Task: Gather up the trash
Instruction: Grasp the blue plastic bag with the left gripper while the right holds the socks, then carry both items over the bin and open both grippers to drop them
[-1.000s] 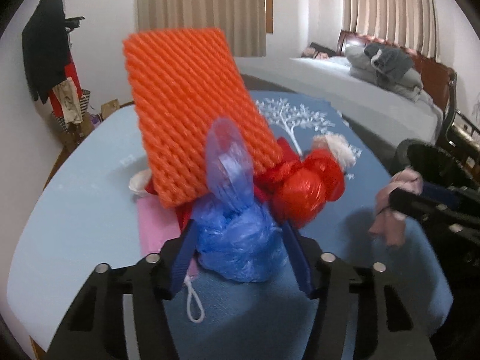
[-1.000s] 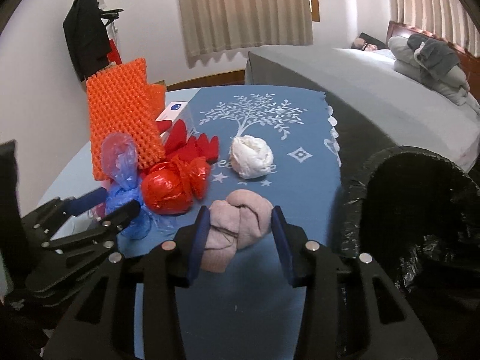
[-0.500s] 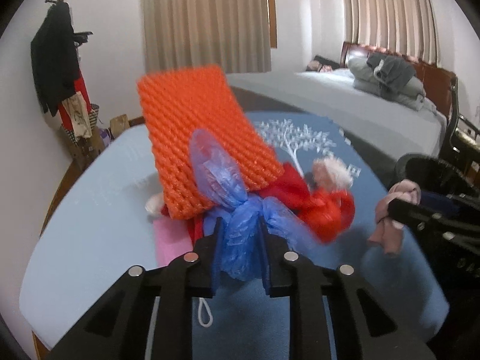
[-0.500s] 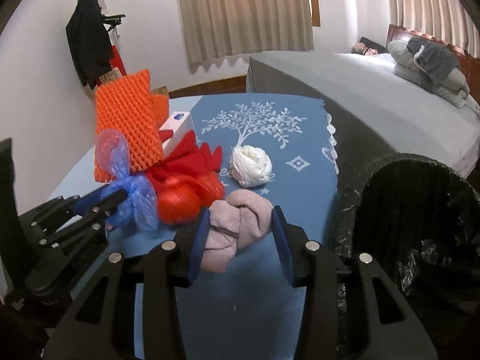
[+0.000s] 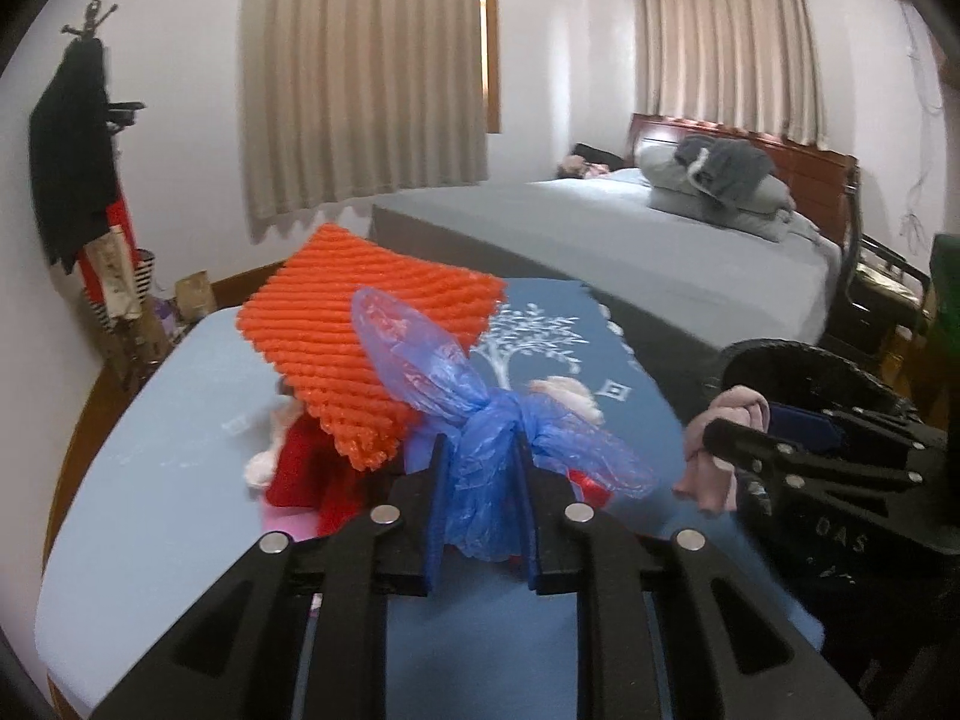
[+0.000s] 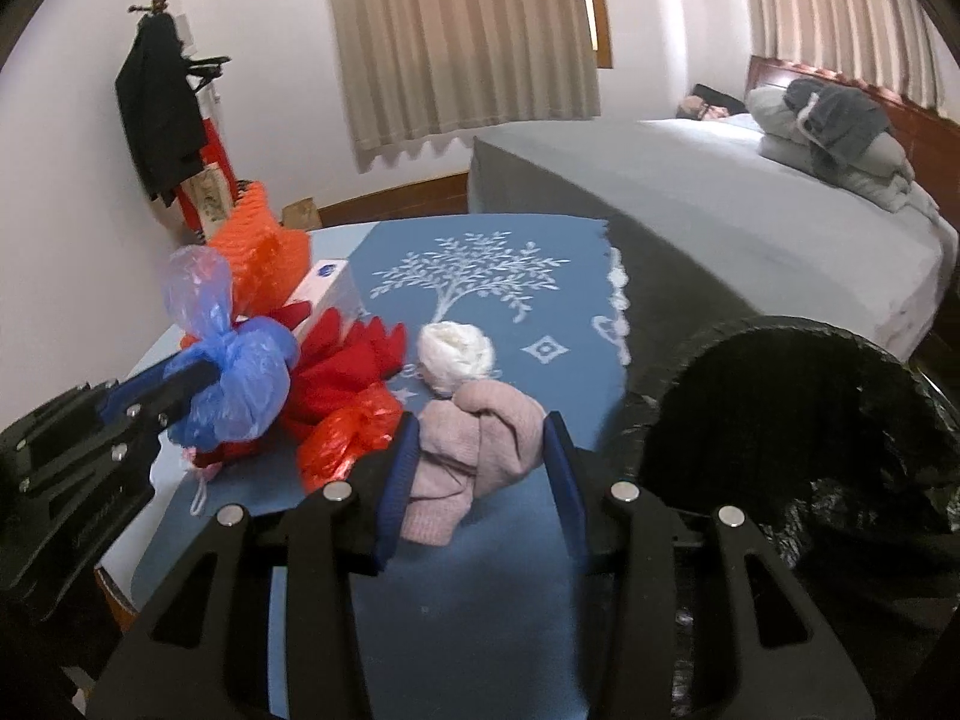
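A knotted blue plastic bag (image 5: 480, 480) hangs clear of the table, pinched at its knot by my left gripper (image 5: 480, 450), which is shut on it. The right wrist view shows the same blue bag (image 6: 240, 384) raised at the left. My right gripper (image 6: 480, 426) is shut on a rolled pink cloth bundle (image 6: 480, 450), held just above the blue tablecloth (image 6: 480, 600). A bin with a black liner (image 6: 750, 330) stands open right beside it on the right. On the table lie a red plastic bag (image 6: 342, 444), a white wad (image 6: 456, 354) and an orange foam net (image 5: 360, 336).
Red cloth (image 6: 348, 360) and a white box (image 6: 327, 288) sit behind the red bag. A bed (image 6: 720, 210) with grey pillows runs along the far right. A coat rack (image 6: 162, 108) stands in the left corner. The table edge is close on the left.
My left gripper closed on the blue bag and lifted it off the table, which knocked the red bag aside. My right gripper rose slightly with the pink bundle still in it.
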`<state>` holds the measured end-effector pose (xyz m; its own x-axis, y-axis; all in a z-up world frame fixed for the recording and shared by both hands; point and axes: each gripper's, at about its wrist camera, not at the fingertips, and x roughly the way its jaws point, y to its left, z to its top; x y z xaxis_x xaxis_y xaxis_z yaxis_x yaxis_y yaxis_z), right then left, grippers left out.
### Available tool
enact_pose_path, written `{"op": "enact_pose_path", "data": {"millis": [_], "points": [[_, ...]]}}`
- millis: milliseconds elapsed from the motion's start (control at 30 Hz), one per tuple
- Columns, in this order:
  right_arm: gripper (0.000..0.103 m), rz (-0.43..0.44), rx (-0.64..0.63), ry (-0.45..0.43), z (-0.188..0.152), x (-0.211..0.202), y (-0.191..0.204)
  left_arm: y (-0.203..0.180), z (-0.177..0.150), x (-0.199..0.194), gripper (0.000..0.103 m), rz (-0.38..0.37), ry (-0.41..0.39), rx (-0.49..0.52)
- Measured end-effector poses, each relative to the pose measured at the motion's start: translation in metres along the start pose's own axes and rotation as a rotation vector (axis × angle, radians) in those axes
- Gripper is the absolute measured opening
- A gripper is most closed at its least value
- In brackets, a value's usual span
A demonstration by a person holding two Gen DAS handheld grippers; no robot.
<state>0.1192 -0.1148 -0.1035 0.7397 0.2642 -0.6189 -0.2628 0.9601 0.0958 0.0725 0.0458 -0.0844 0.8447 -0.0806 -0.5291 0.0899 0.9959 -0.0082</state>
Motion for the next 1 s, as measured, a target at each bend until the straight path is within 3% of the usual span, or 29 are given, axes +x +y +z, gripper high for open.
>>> {"op": "enact_pose_path", "data": {"millis": [200, 533, 1000], "points": [[0.041, -0.059, 0.048, -0.028, 0.002, -0.011, -0.03, -0.017, 0.008, 0.003, 0.019, -0.144, -0.001, -0.004], [0.041, -0.142, 0.095, -0.062, 0.0, -0.031, -0.067, -0.041, 0.026, 0.002, 0.019, -0.164, -0.043, 0.03], [0.041, -0.322, 0.189, -0.12, -0.009, -0.08, -0.145, -0.132, 0.055, 0.015, 0.019, -0.348, -0.083, 0.123]]}}
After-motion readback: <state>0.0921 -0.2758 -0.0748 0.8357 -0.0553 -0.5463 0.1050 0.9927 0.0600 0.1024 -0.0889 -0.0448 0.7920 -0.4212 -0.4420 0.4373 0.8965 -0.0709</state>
